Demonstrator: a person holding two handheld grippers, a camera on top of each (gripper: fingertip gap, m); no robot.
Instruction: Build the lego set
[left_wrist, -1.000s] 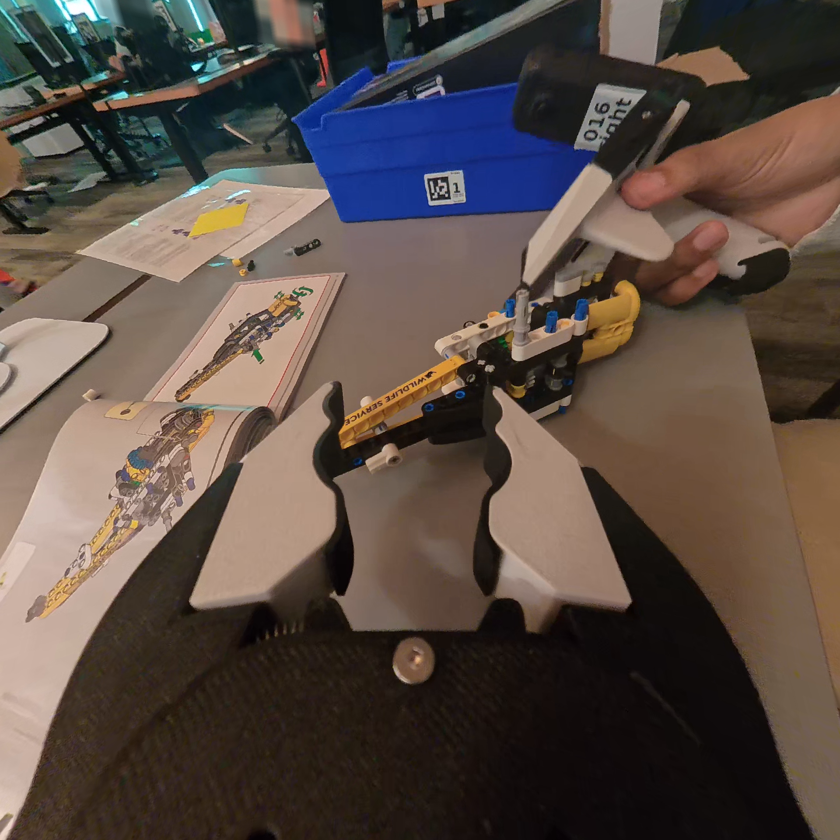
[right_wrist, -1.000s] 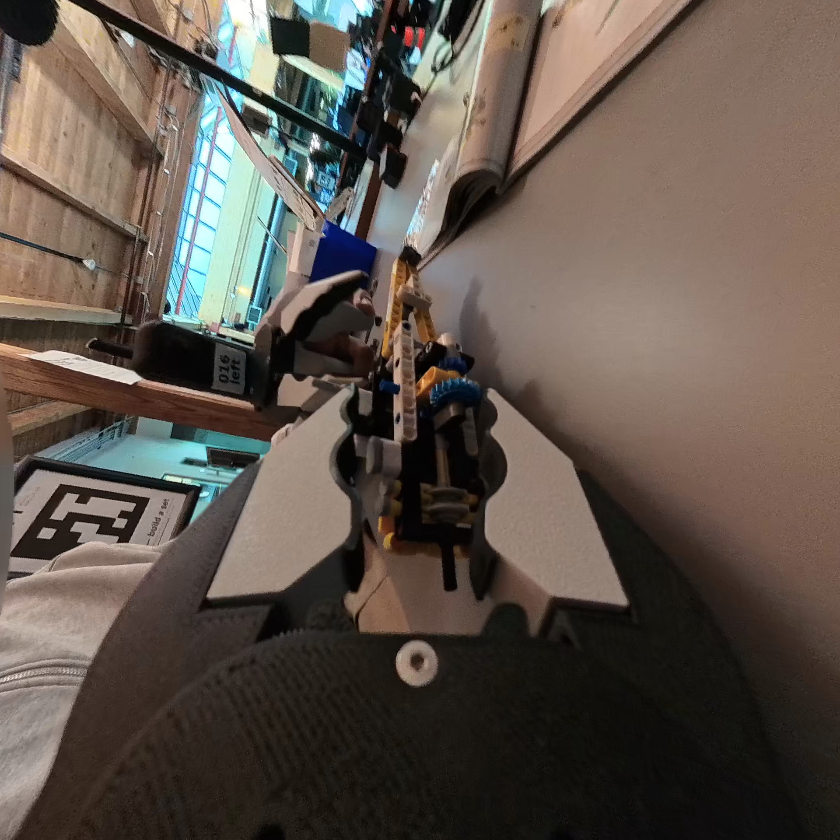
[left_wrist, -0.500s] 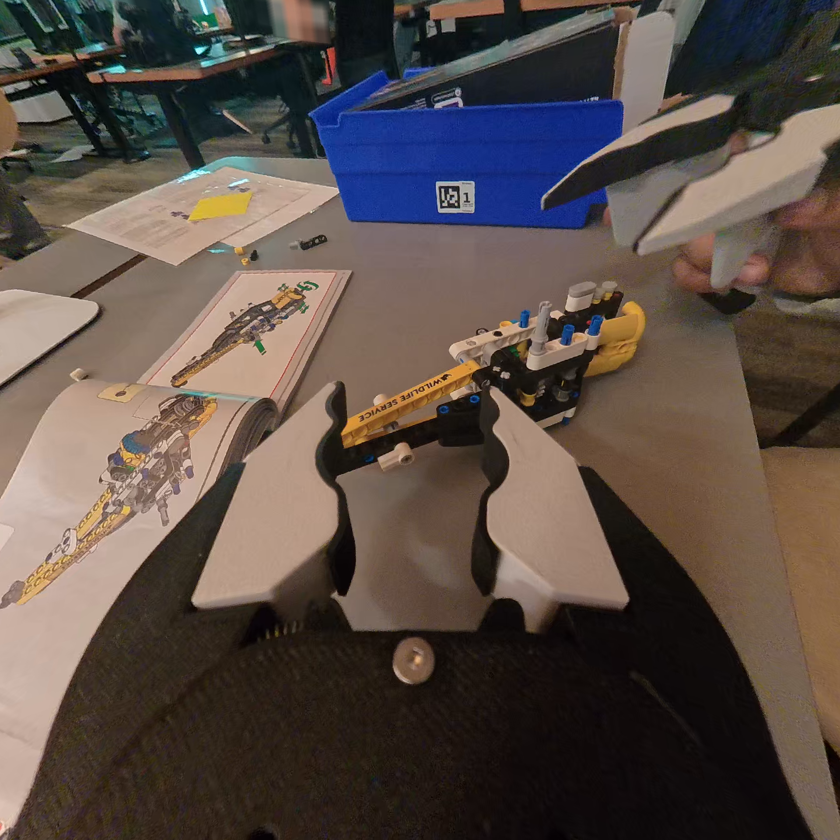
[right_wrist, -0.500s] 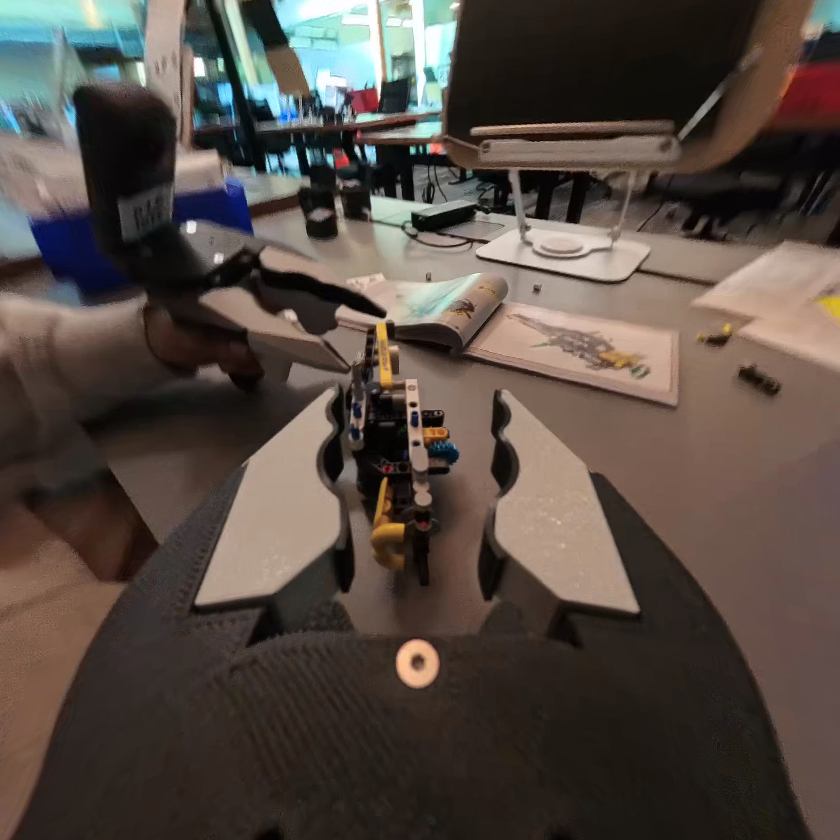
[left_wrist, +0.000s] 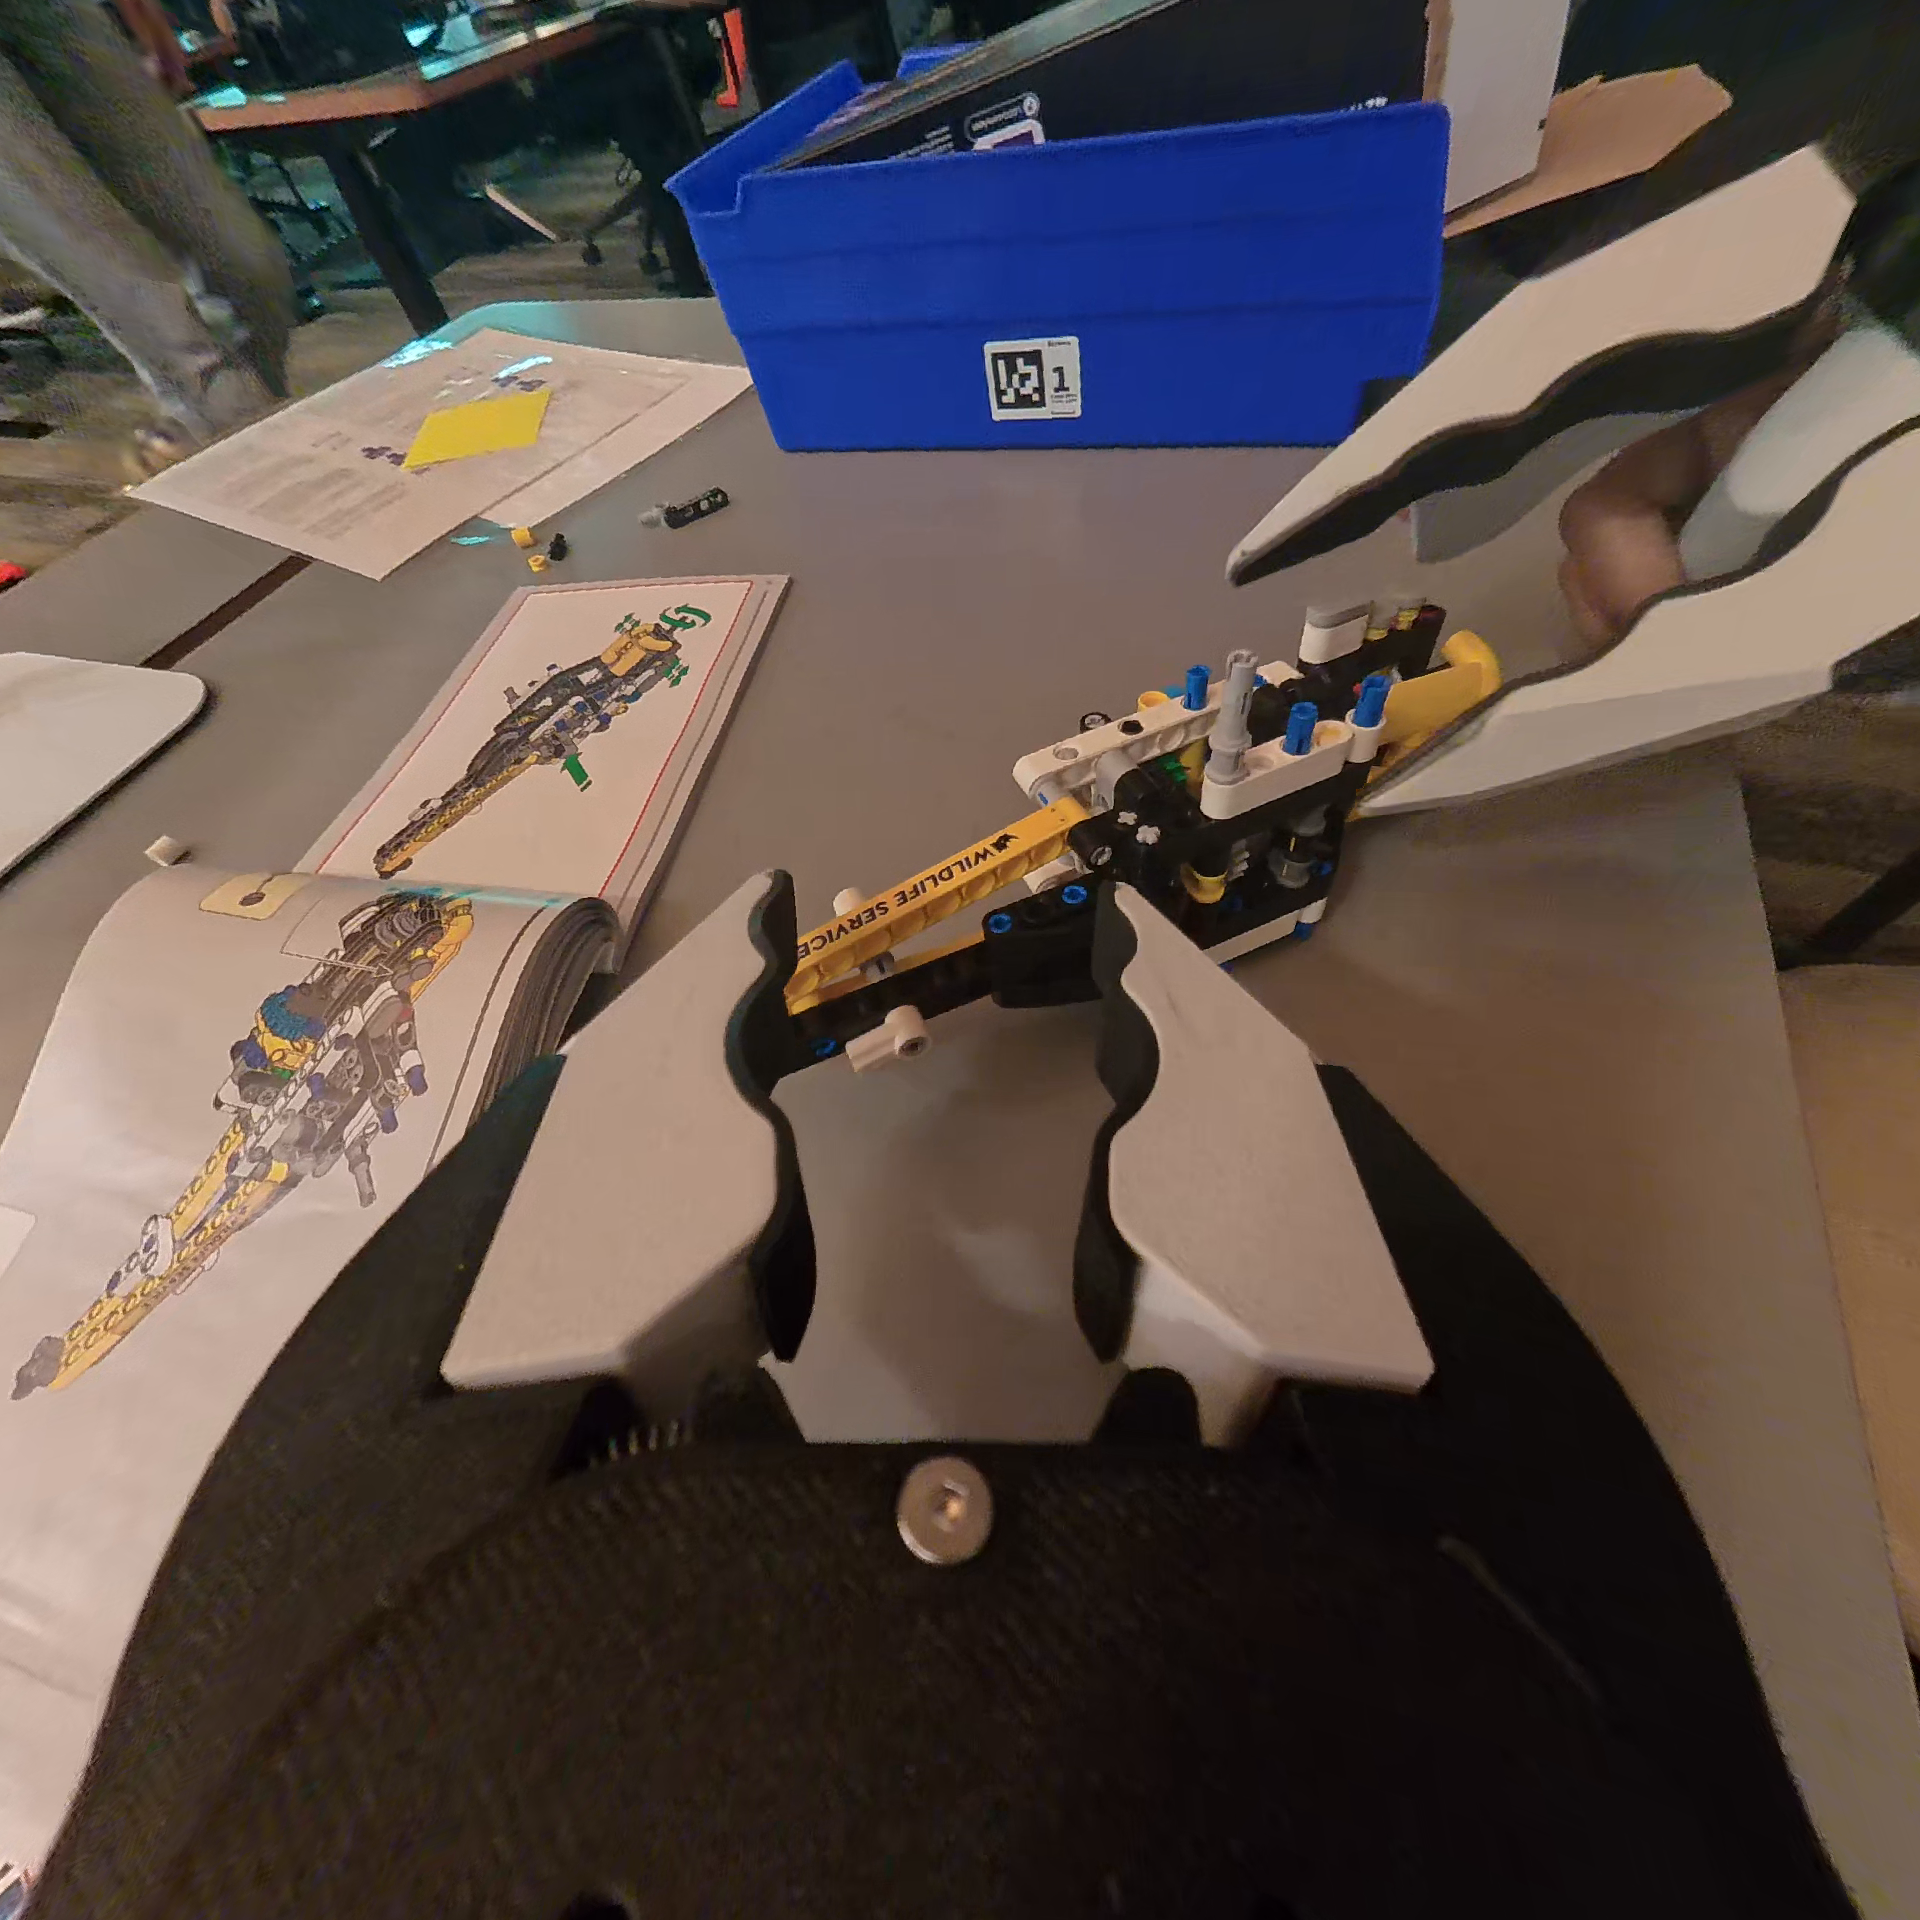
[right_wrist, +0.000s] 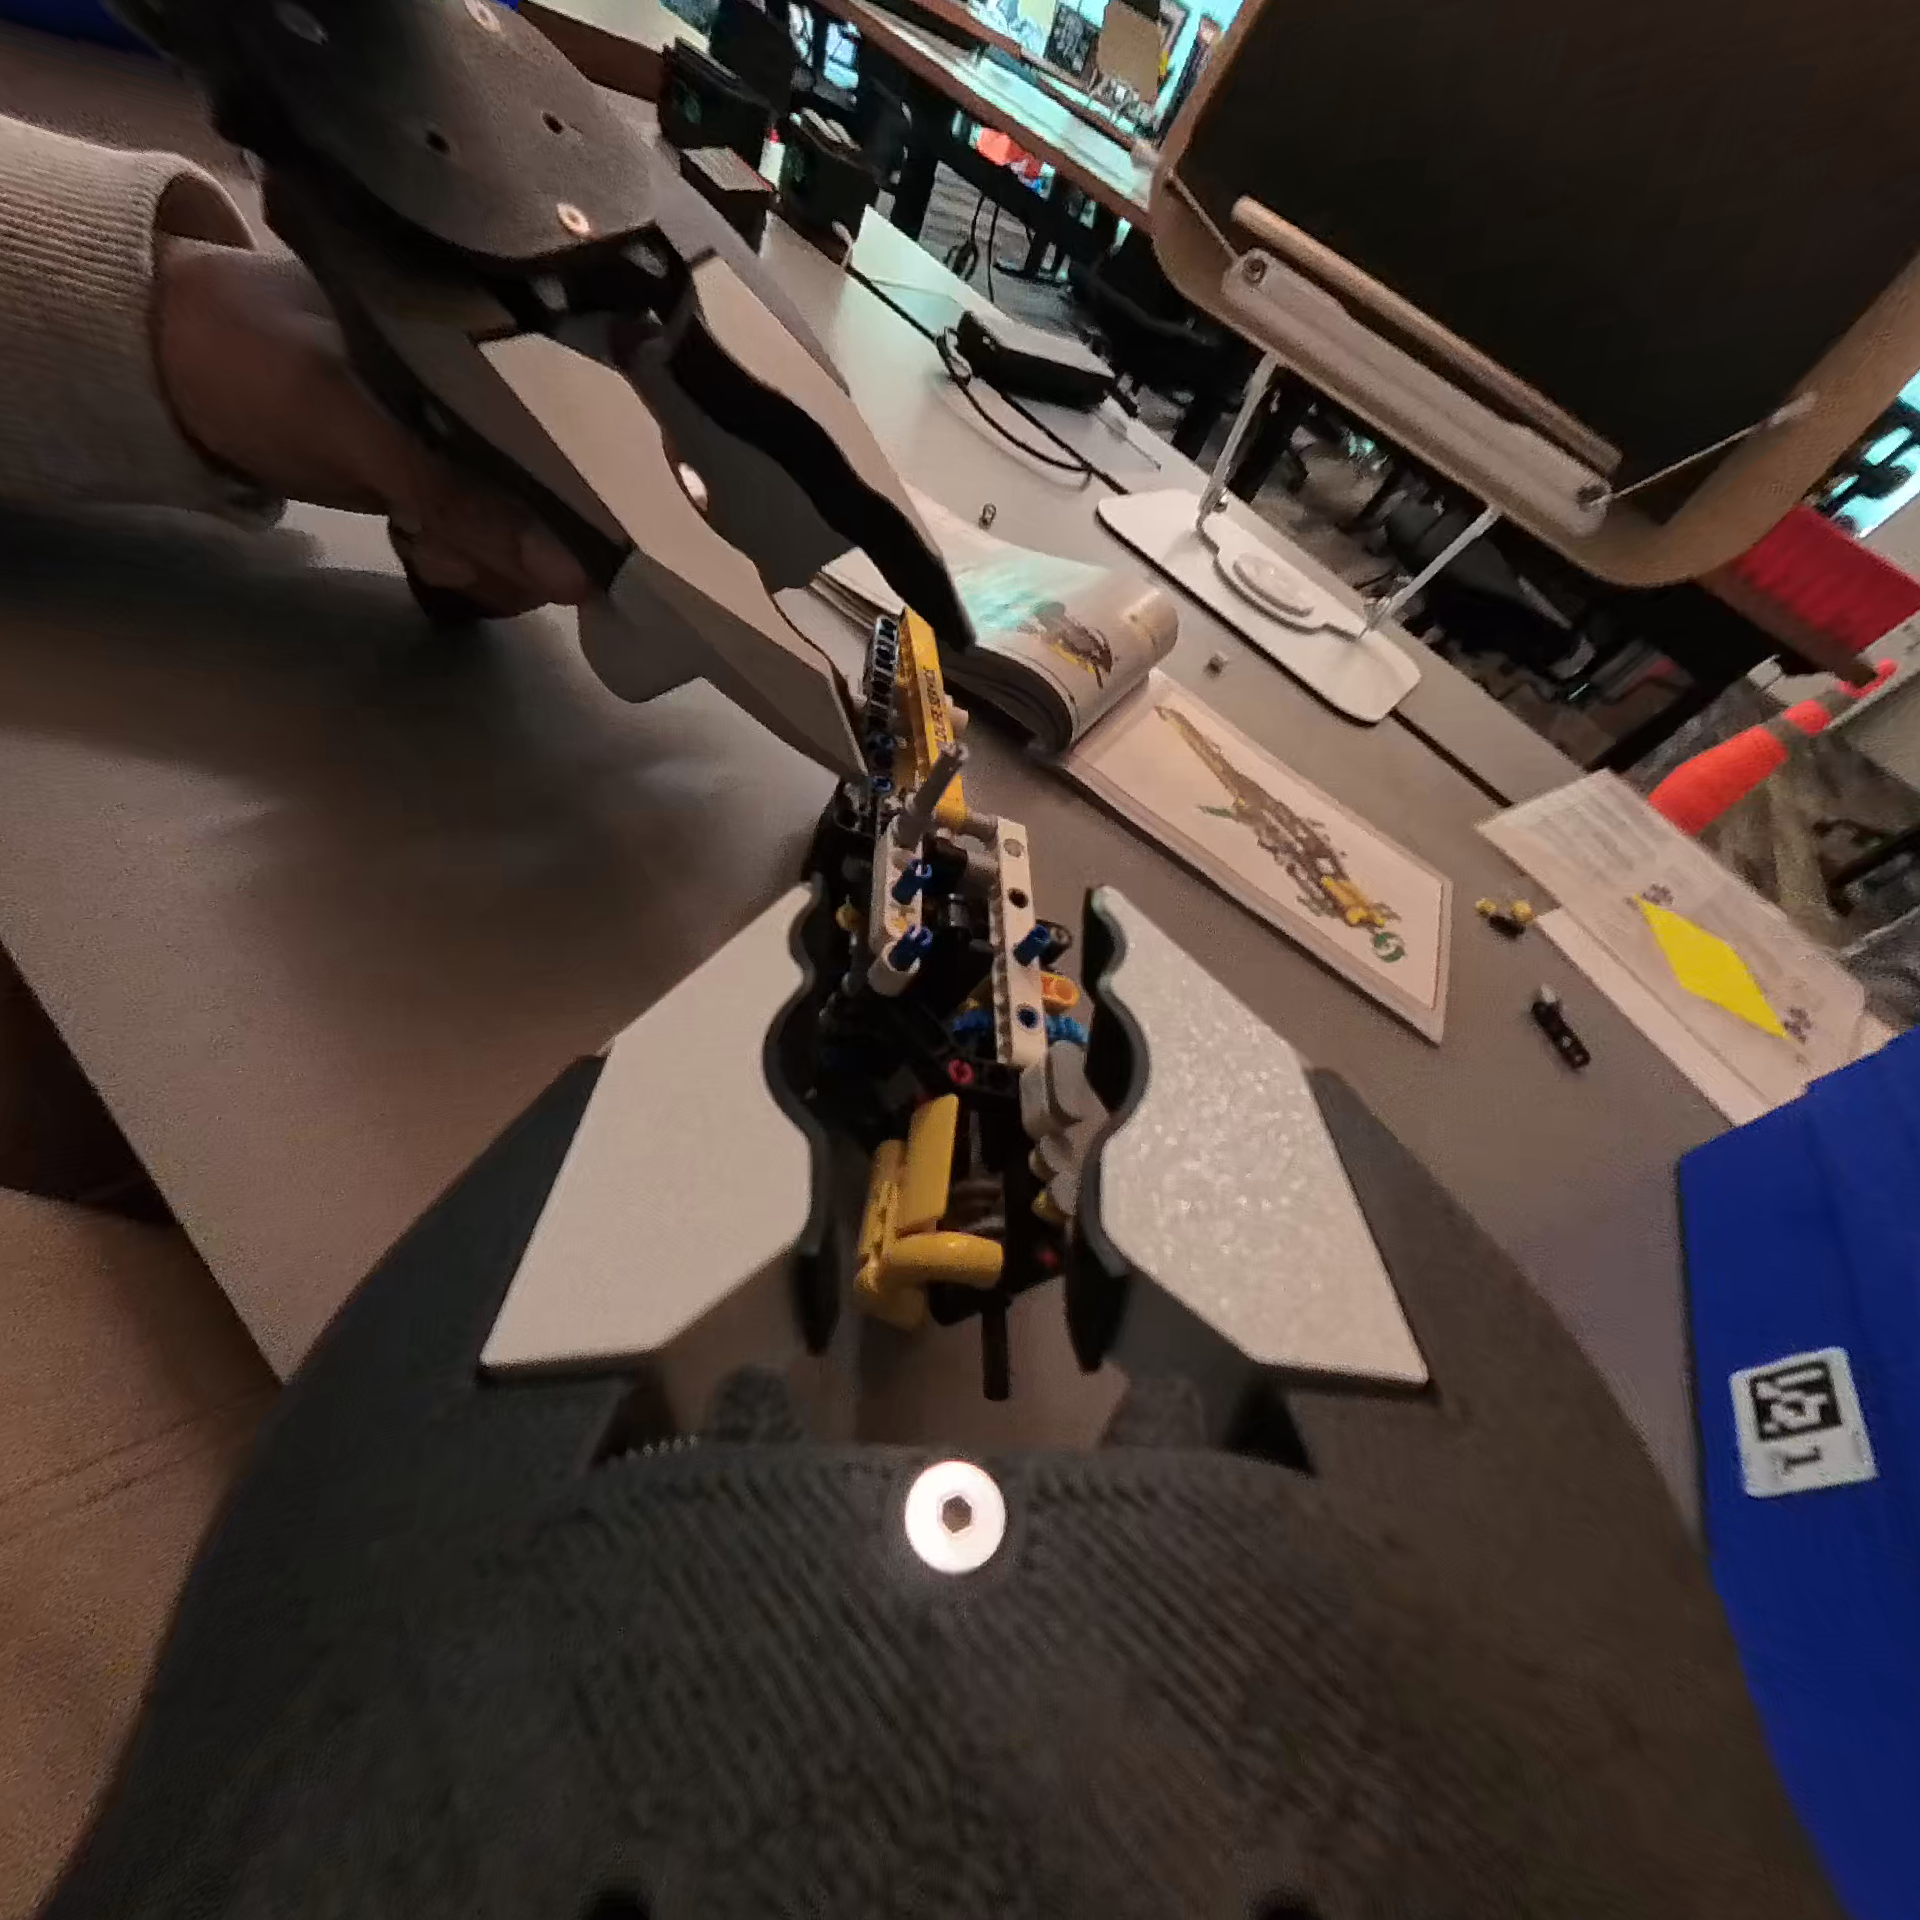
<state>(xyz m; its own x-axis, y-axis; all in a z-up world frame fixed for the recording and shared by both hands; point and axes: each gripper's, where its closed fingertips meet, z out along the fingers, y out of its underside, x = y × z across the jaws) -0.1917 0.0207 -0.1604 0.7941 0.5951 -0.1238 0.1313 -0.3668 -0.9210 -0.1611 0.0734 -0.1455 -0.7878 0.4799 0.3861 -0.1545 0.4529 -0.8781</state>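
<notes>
The yellow, black and white lego model (left_wrist: 1195, 790) lies on the grey table (left_wrist: 1039, 540). My left gripper (left_wrist: 940, 914) is shut on its yellow tail boom; both pads touch it. In the right wrist view the left gripper (right_wrist: 904, 701) shows with the boom between its fingers. My right gripper (right_wrist: 951, 904) is closed around the model's front end (right_wrist: 935, 1039), with the yellow nose piece between its pads. In the left wrist view the right gripper (left_wrist: 1299, 686) straddles the front end from the right, one finger on the far side and one on the near side.
A blue bin (left_wrist: 1091, 260) stands behind the model. An open instruction booklet (left_wrist: 260, 1039) and a second booklet (left_wrist: 582, 748) lie to the left. A paper sheet (left_wrist: 457, 436) and small loose parts (left_wrist: 686, 509) lie farther back. The table edge (left_wrist: 1766, 935) is close on the right.
The right gripper let go of the model, lifted and opened, then came back level around the front end and narrowed again. The left gripper kept its hold on the tail.
</notes>
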